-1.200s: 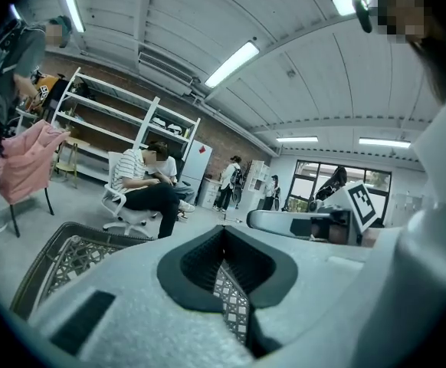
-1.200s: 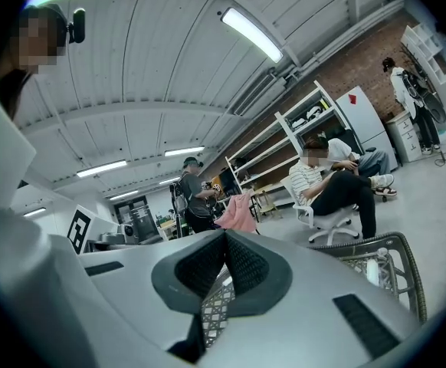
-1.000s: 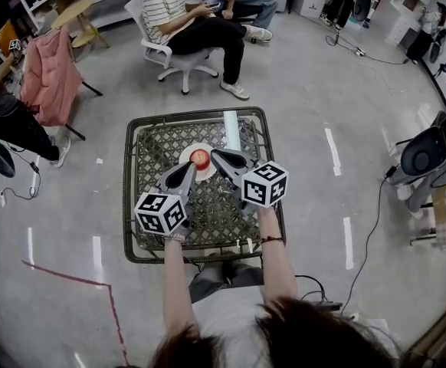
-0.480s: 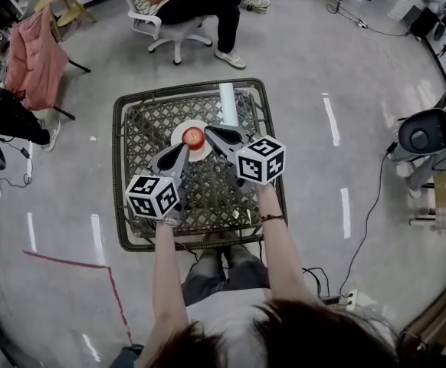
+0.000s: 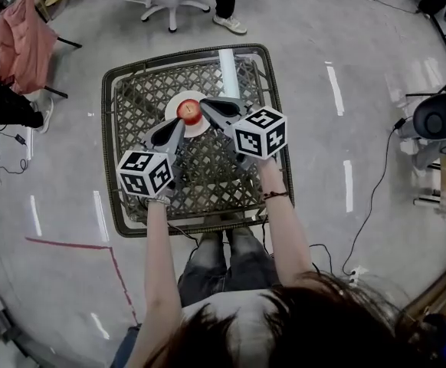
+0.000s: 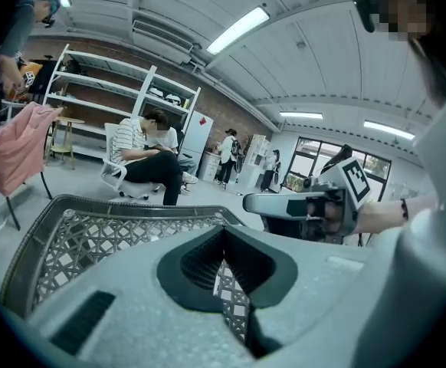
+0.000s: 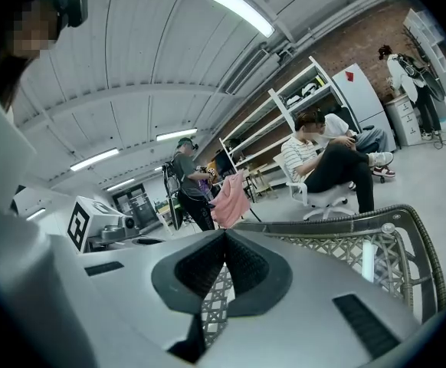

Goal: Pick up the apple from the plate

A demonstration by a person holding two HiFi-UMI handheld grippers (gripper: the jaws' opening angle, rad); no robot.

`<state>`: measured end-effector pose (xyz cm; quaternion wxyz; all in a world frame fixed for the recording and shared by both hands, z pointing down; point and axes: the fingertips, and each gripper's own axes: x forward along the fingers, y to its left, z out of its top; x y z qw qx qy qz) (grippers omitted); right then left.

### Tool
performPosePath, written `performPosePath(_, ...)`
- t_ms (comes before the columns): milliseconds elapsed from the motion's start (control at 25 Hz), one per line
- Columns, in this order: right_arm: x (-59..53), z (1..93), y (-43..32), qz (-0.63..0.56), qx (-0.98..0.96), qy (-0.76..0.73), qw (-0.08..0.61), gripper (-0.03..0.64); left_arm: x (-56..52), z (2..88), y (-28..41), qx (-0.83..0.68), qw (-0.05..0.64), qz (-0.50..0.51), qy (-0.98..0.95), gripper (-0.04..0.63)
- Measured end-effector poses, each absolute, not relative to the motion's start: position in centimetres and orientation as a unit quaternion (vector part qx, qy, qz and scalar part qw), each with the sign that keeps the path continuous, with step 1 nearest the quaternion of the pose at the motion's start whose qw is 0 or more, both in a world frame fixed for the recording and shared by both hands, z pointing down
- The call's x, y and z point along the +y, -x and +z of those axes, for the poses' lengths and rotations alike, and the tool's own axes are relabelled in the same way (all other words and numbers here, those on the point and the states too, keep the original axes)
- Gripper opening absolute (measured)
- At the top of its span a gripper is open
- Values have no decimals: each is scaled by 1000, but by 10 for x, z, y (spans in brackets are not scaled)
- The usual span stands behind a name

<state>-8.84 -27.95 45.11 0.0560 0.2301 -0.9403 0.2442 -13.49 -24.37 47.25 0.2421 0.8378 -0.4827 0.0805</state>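
**Head view.** Compared with the earlier pictures, the whole scene sits higher in the frame. The square table with a dark woven lattice top [image 5: 131,113] has shifted toward the top edge, which points to a camera move rather than a tool move. The left gripper [image 5: 178,123] and the right gripper [image 5: 205,104] keep much the same stations relative to the fruit. The red apple [image 5: 189,111] still rests on the white round plate [image 5: 174,107], near the far middle of the table. The left gripper's tip lies just below and left of the apple, over the plate's edge. The right gripper's tip lies just beside the apple on its right. Whether either tip touches the apple cannot be told here. Judgement: the approach is complete, but no grasp has begun.

**Left gripper view.** The two dark ribbed pads meet at their tips. Only table lattice shows through the narrow wedge below the tips. The jaws are together and hold nothing. The apple is not visible in this view.

**Right gripper view.** The condition is the same. The pads are closed tip to tip, lattice shows behind them, and nothing is held. The apple is not in sight.

**Task object.** The apple is round, red with a paler yellowish patch, and appears smooth and firm. Judgement: one pair of jaws must spread wide before closing on it, since a curved skin may slip from a shallow grip.
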Motion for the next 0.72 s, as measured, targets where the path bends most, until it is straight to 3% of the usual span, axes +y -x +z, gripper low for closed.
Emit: performPosePath(720,-285,516,86,267,-933,-224,86,9,-252,539,141,-493,234,133,-827,12)
